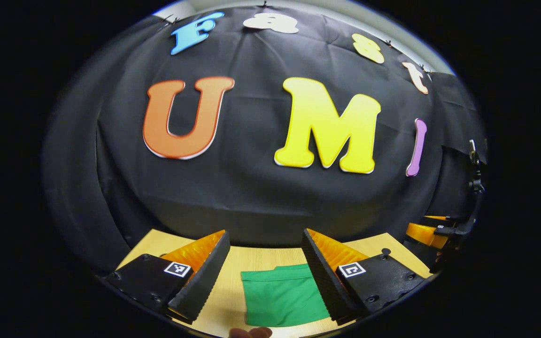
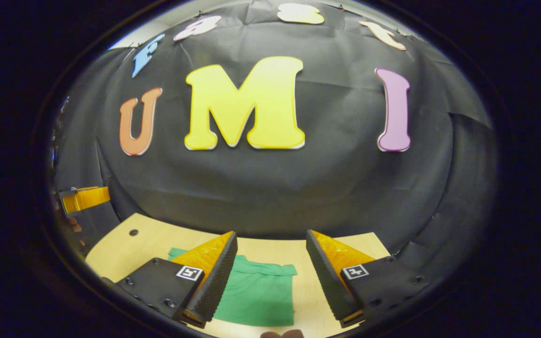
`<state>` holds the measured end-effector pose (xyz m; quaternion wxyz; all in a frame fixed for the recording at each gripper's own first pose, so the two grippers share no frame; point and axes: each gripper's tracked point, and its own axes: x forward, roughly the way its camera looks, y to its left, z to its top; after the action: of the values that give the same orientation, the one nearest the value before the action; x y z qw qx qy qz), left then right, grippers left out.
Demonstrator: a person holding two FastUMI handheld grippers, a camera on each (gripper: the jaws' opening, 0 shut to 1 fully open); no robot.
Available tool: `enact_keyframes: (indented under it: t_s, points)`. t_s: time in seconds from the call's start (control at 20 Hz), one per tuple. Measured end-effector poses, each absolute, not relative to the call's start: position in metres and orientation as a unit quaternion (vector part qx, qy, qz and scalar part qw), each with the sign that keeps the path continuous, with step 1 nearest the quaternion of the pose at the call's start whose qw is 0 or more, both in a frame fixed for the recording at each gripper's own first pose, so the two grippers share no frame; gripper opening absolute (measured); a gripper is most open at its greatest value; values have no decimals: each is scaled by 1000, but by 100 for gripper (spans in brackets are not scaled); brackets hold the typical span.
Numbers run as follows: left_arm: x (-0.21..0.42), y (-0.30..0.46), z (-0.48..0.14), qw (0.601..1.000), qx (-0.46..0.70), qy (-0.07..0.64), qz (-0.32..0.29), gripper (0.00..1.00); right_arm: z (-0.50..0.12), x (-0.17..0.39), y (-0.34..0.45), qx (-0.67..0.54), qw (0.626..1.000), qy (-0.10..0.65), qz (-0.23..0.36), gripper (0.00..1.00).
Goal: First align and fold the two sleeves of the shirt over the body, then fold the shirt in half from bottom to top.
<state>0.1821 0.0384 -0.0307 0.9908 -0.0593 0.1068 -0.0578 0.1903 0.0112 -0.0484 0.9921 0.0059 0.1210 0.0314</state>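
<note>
Left gripper [image 1: 266,263] is raised over the table [image 1: 233,263], level, fingers apart, holding nothing; the green shirt [image 1: 282,295] lies flat below, between its fingers. Right gripper [image 2: 270,265] is same: raised, spread, nothing held, shirt [image 2: 256,293] below, nearer its left finger [image 2: 214,277].

Both views above table [image 1: 261,258], facing wall; share shirt [image 1: 282,295].
</note>
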Motion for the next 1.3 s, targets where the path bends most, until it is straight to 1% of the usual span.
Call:
enact_keyframes:
  t_s: [0.05,0.15,0.2,0.25,0.3,0.5,0.7,0.75,0.8,0.9,0.95,1.0,1.05,1.1,1.3]
  points:
    - [170,37,-18,992,-58,99,-55,98,-34,178,15,4,994,105,36,89]
    - [144,36,1,993,-61,87,-43,98,-20,149,26,3,995,92,45,89]
    - [130,36,7,994,-67,79,-38,98,-13,133,29,1,995,84,46,93]
    - [117,36,12,995,-67,71,-35,98,-6,119,32,-4,996,72,46,92]
    - [103,39,16,996,-66,59,-29,98,0,105,32,-8,998,56,41,89]
    - [51,36,24,998,-57,32,-21,98,11,53,36,-12,999,25,29,89]
    - [19,15,10,998,-46,36,-30,98,1,17,28,-19,1000,20,10,90]
    - [12,9,4,997,-48,43,-34,100,-5,9,27,-17,999,26,8,90]
    - [3,4,0,997,-48,47,-35,99,-11,1,29,-11,999,32,9,93]
    - [-12,-4,-8,997,-48,53,-37,98,-20,-14,25,-6,999,41,7,93]
    - [-20,-7,-12,997,-46,55,-40,100,-26,-19,25,-9,999,47,6,90]
    - [-26,-10,-15,997,-44,57,-41,98,-30,-26,26,-11,999,51,7,90]
    - [-29,-10,-16,997,-42,57,-41,100,-34,-33,27,-11,998,55,9,90]
    - [-32,-11,-16,997,-41,59,-40,98,-37,-39,28,-12,998,58,12,90]
    - [-39,-16,-12,997,-34,51,-44,98,-43,-52,30,-20,998,59,10,90]
